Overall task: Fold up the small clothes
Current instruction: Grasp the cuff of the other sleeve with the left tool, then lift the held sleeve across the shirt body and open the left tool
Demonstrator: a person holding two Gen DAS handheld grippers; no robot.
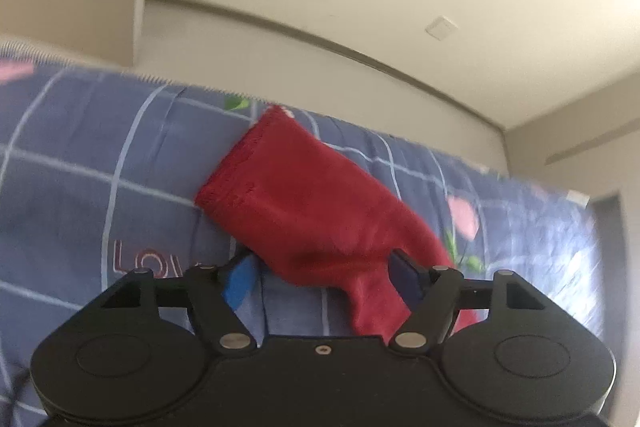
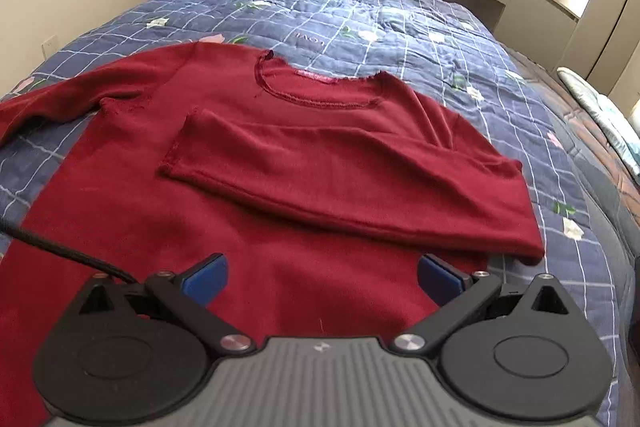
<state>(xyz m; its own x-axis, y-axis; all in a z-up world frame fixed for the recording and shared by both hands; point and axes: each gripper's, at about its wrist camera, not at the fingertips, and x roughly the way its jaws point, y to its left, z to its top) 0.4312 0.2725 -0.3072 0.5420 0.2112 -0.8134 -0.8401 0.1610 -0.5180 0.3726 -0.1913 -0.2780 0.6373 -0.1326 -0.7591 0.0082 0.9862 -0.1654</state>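
I see the red shirt lying flat on the blue checked quilt, one sleeve folded across its chest. My left gripper has its fingers spread around the other sleeve. My right gripper hovers released over the hem.

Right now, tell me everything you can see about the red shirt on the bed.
The red shirt is a dark red, soft-looking knit with long sleeves and a stitched round neckline. It lies spread flat on the blue checked quilt. One sleeve is folded across the chest, cuff toward the middle; the other stretches out sideways. The left tongs straddle that outstretched sleeve near its hemmed cuff. The right tongs are open above the lower body.
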